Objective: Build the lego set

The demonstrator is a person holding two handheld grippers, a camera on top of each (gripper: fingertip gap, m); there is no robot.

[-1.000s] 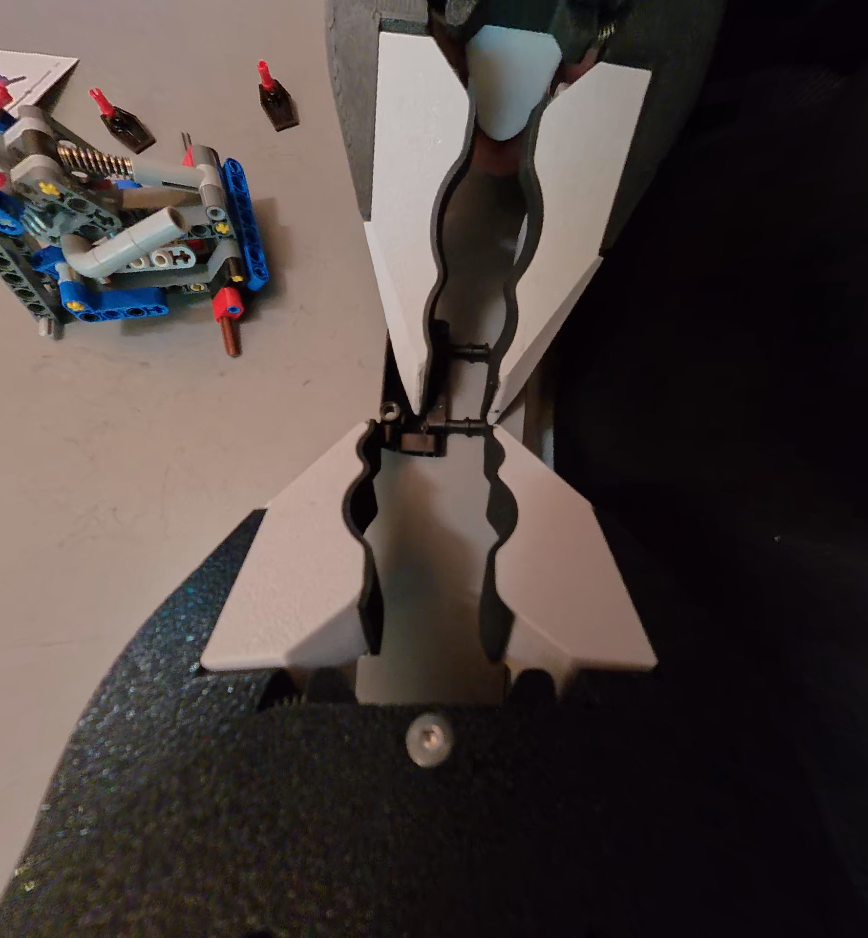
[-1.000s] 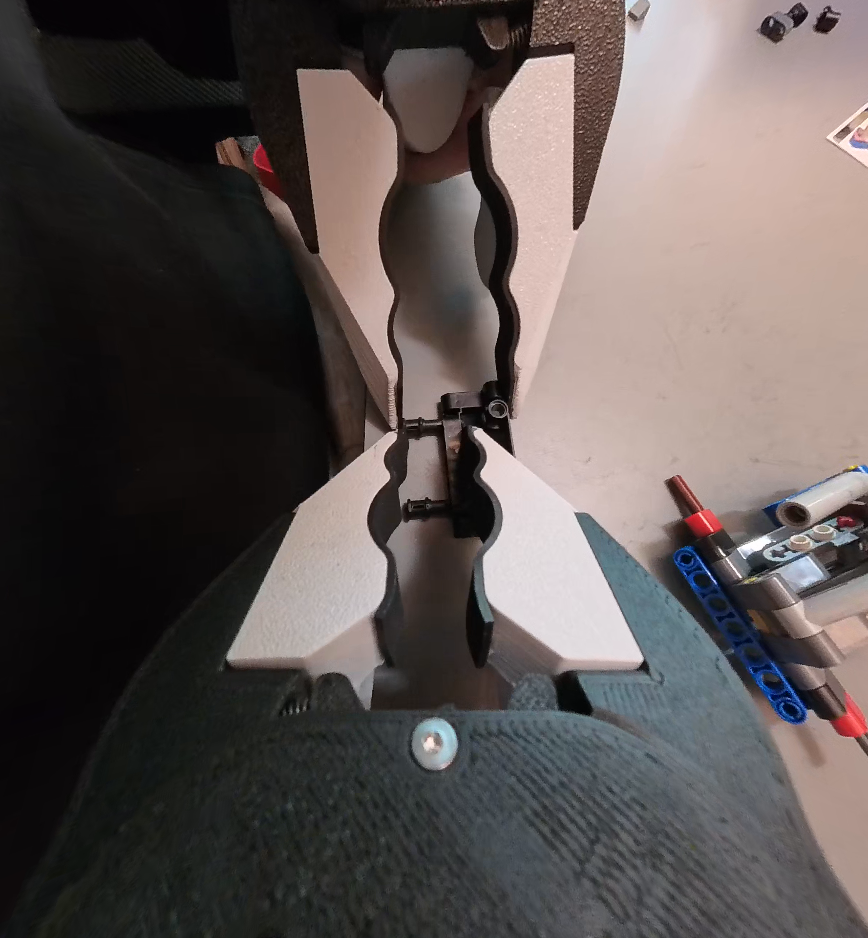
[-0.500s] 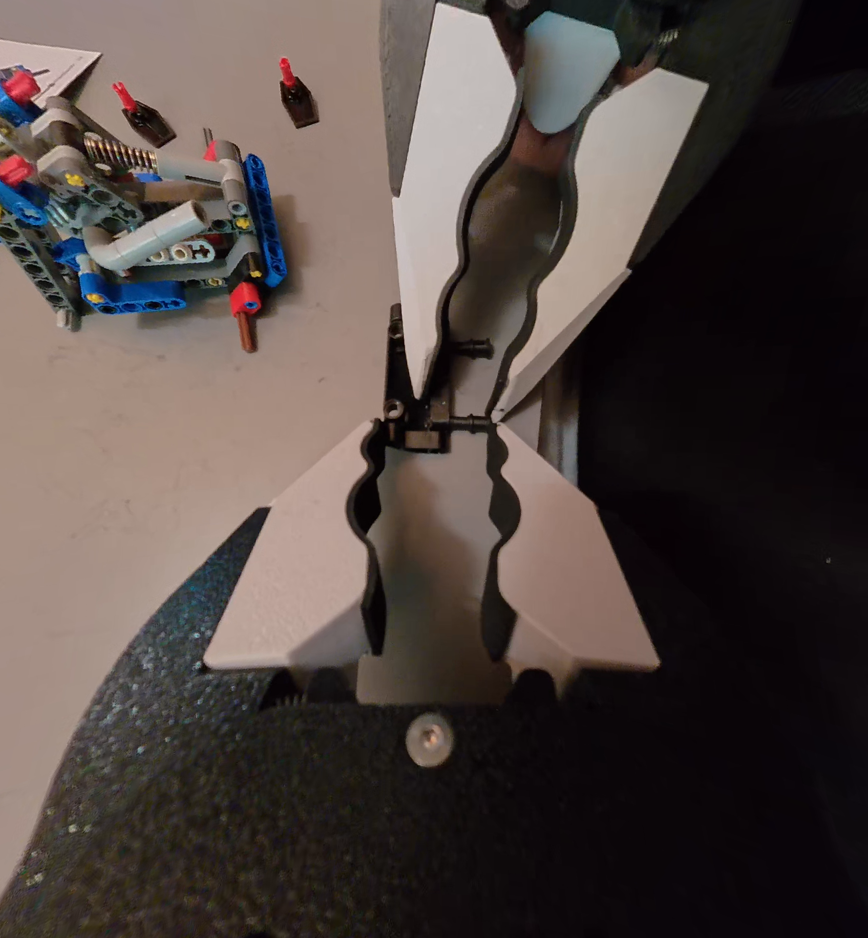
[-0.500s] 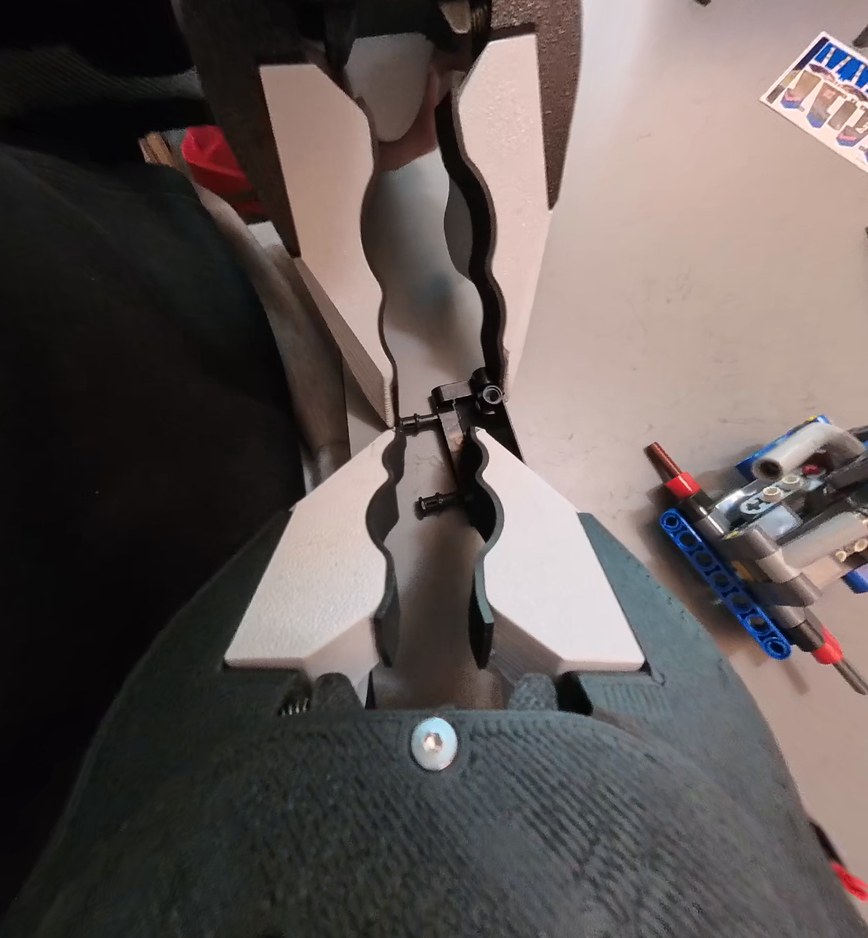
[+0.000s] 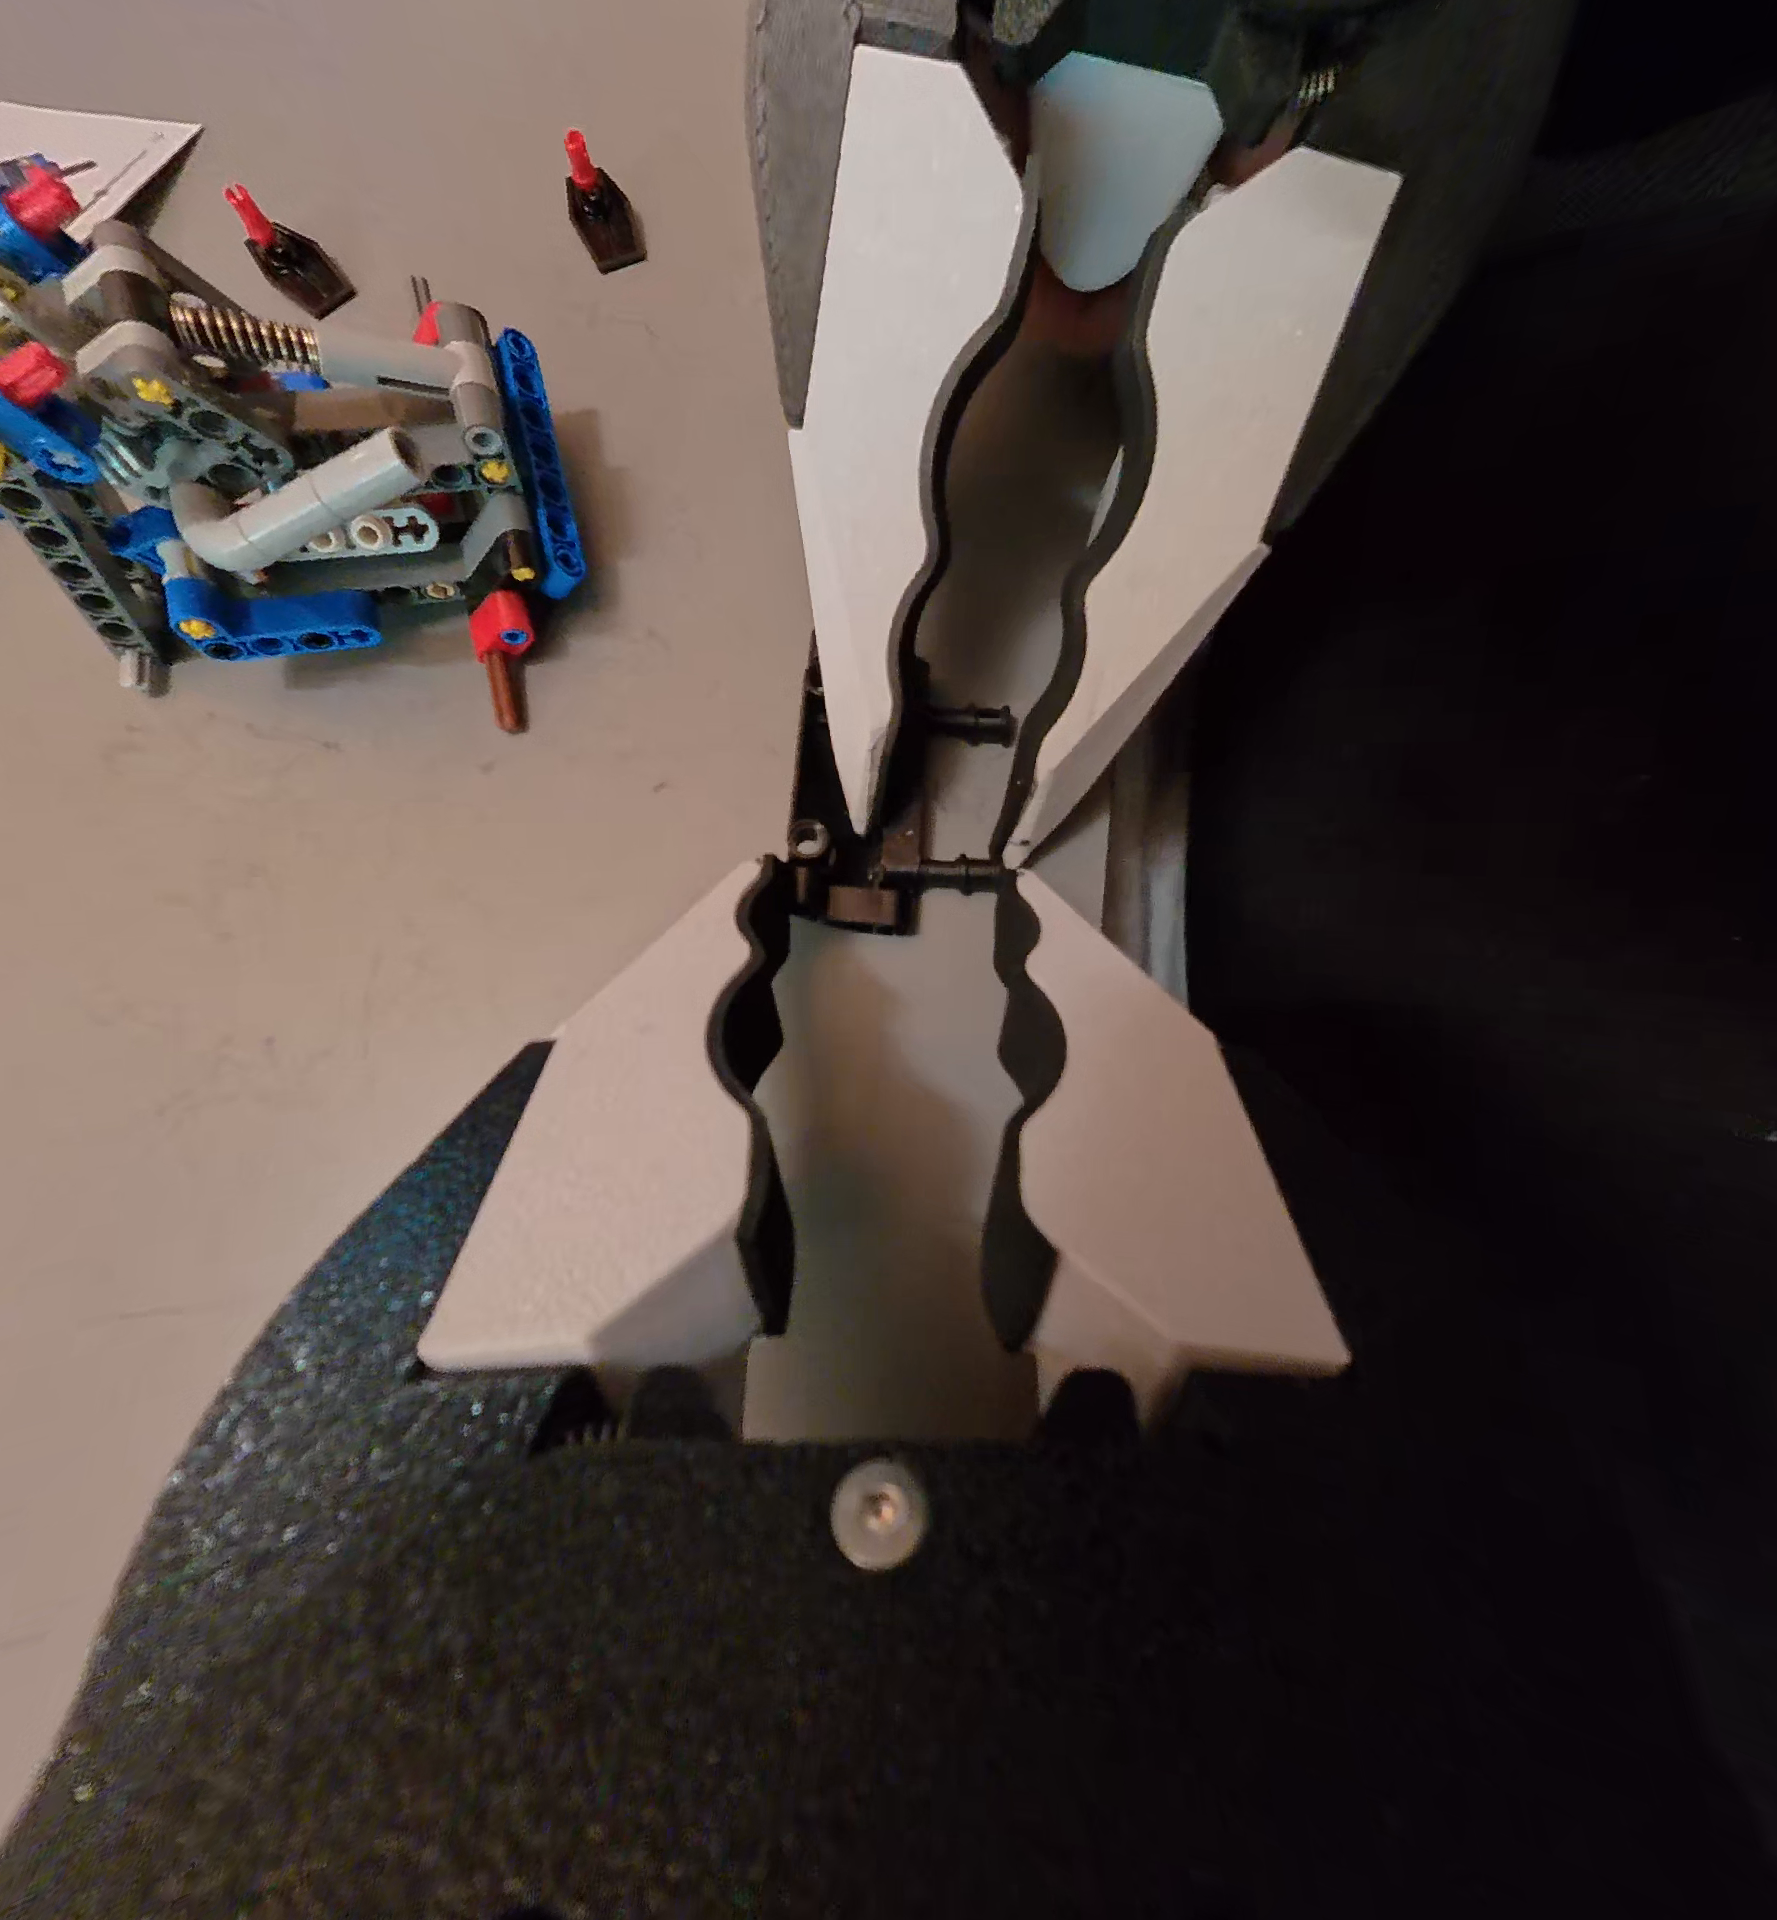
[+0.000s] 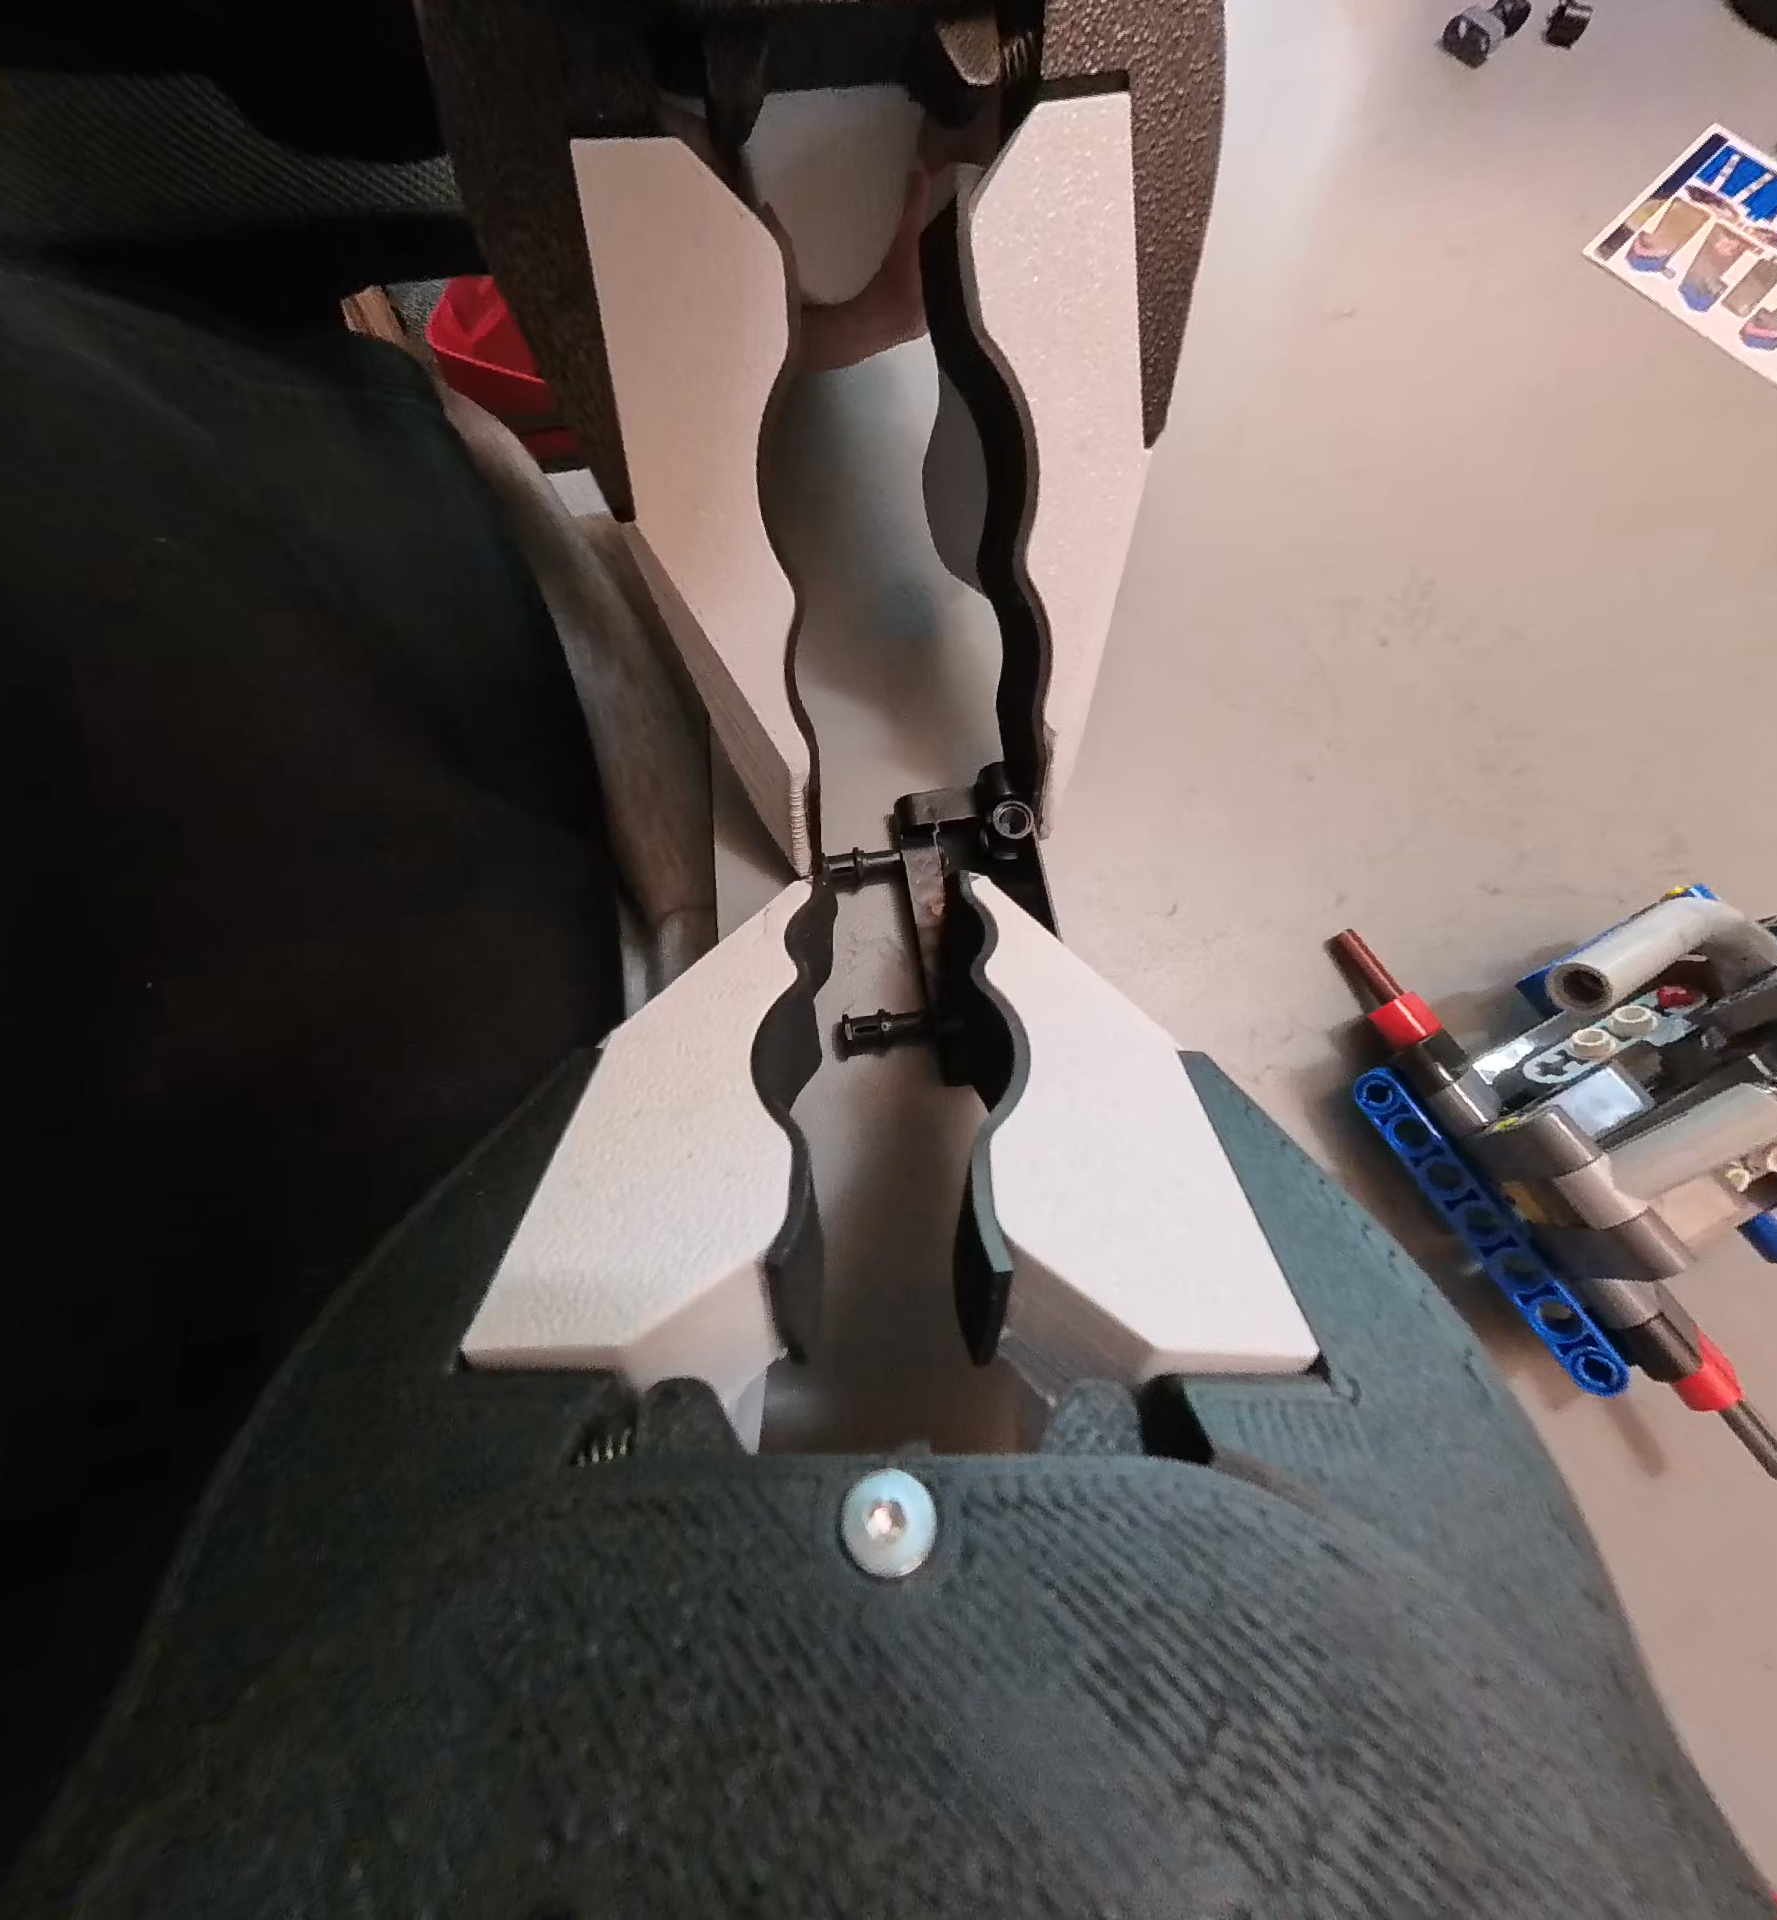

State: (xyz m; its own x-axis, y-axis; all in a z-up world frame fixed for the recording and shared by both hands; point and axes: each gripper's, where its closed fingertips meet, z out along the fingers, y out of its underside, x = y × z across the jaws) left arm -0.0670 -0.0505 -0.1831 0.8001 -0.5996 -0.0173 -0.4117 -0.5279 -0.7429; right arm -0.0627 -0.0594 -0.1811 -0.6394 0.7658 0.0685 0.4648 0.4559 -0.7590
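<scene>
Both claws meet tip to tip over the grey table [image 5: 240, 1039], pinching one small black toy part [image 6: 931, 935] — left gripper [image 5: 889, 883] across its pegs, right gripper [image 6: 894, 894] along its bar. Toy model [image 5: 271, 468] sits far left.

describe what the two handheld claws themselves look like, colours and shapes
Both match. The left claw and the right claw each have two pale grey, wedge-shaped fingers that taper to the tips, lined inside with wavy black pads. Each body is rough, speckled black plastic with one silver screw at the centre. No cables or markings show.
</scene>
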